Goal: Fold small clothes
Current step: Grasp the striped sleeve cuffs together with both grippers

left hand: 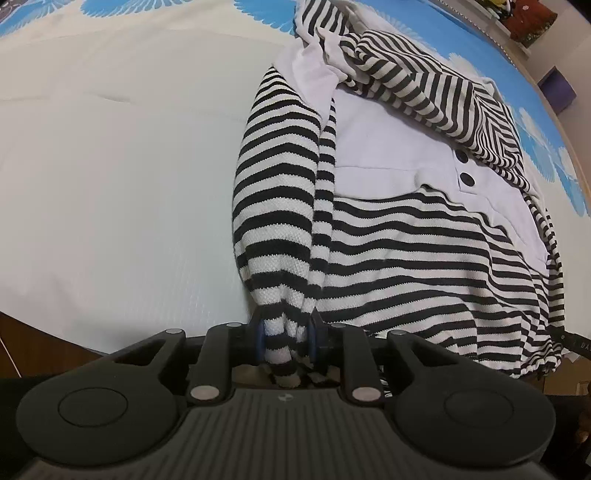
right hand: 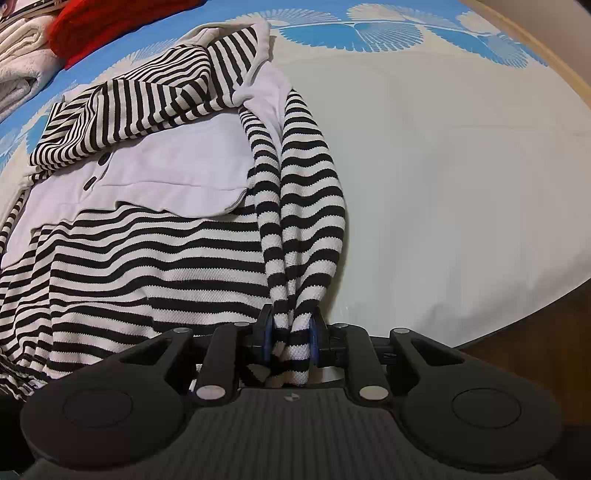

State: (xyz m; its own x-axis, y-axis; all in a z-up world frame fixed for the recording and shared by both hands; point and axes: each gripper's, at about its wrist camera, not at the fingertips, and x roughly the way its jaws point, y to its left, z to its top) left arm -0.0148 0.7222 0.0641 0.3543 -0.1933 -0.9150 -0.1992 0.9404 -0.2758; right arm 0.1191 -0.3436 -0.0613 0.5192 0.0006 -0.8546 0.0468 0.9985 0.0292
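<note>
Nearest, the left hand-held gripper (left hand: 286, 341) pinches one striped sleeve cuff (left hand: 277, 332), and the right hand-held gripper (right hand: 290, 341) pinches the other sleeve cuff (right hand: 291, 332). Beyond, the striped top (left hand: 406, 240) lies spread on the bed (left hand: 110, 184), hood crumpled farthest.

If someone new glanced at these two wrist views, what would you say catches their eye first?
The black-and-white striped top, spread on the pale bed cover, fills both views, its white panel with two dark buttons in the middle. Each claw is shut on bunched striped fabric at the bottom: the left claw and the right claw. A red cloth lies at the far top left of the right view.
</note>
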